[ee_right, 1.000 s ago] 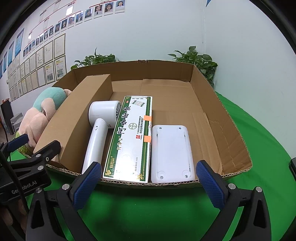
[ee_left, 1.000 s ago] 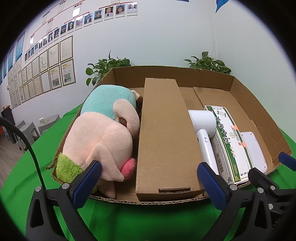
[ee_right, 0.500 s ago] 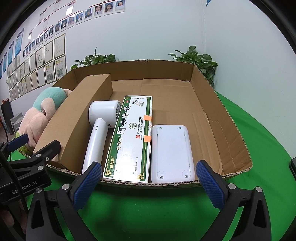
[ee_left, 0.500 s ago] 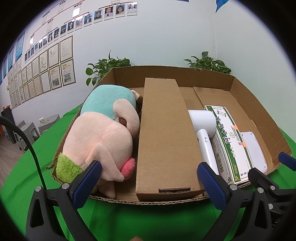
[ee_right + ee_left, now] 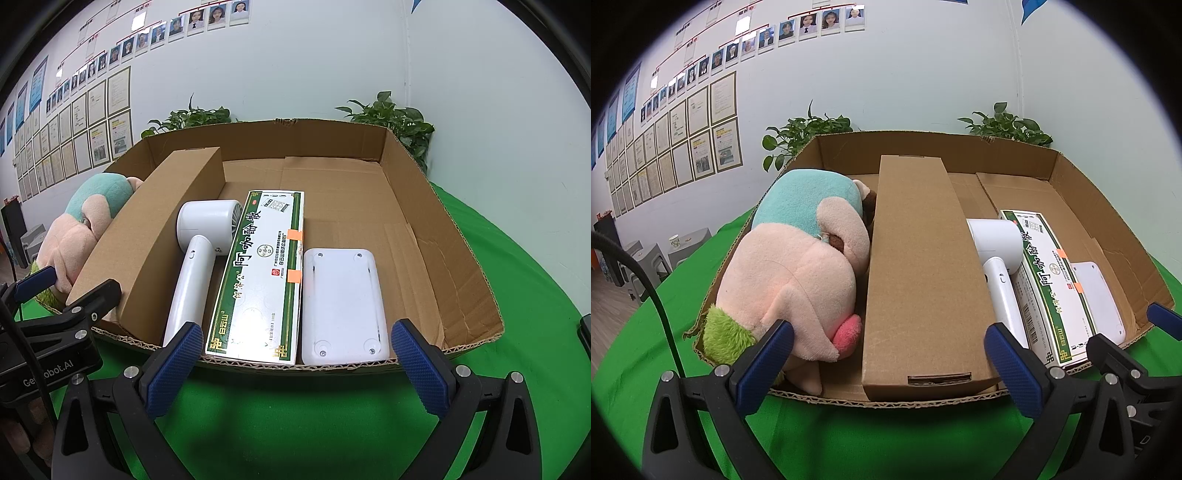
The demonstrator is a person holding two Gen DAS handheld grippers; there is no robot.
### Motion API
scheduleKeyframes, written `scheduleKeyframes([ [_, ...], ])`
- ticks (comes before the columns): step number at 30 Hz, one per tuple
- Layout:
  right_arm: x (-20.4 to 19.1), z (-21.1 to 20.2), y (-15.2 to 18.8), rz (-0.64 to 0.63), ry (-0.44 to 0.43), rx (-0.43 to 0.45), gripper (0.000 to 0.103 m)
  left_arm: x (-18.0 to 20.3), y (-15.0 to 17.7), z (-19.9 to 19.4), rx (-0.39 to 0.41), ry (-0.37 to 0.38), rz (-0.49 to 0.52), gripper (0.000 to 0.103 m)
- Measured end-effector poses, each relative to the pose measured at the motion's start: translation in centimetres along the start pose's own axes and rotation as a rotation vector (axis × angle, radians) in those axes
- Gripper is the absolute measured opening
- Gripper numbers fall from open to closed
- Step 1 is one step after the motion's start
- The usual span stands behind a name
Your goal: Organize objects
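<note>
Packed carton (image 5: 461, 258) just beyond tool (image 5: 295, 365)

Bright, even light — edges perhaps warped.

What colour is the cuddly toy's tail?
The plush toy's tail is bright pink, clearest in the left wrist view.

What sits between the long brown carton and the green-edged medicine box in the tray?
The white hair dryer lies between the long brown carton and the medicine box, handle toward the camera. The right wrist view shows it best.
</note>
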State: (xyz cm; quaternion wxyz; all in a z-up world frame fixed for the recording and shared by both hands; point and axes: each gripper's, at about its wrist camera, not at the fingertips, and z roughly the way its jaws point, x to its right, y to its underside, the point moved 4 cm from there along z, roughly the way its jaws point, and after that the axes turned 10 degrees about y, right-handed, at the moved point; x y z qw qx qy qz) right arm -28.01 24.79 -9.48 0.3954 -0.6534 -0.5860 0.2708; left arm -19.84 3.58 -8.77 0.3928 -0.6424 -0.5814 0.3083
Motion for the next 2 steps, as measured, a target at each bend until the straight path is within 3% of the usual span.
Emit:
scheduleKeyframes([
  [2,0.0,-0.01,0.0,0.0,-0.001,0.0,0.103,-0.02,0.02,0.02,0.0,0.0,0.001,0.103],
])
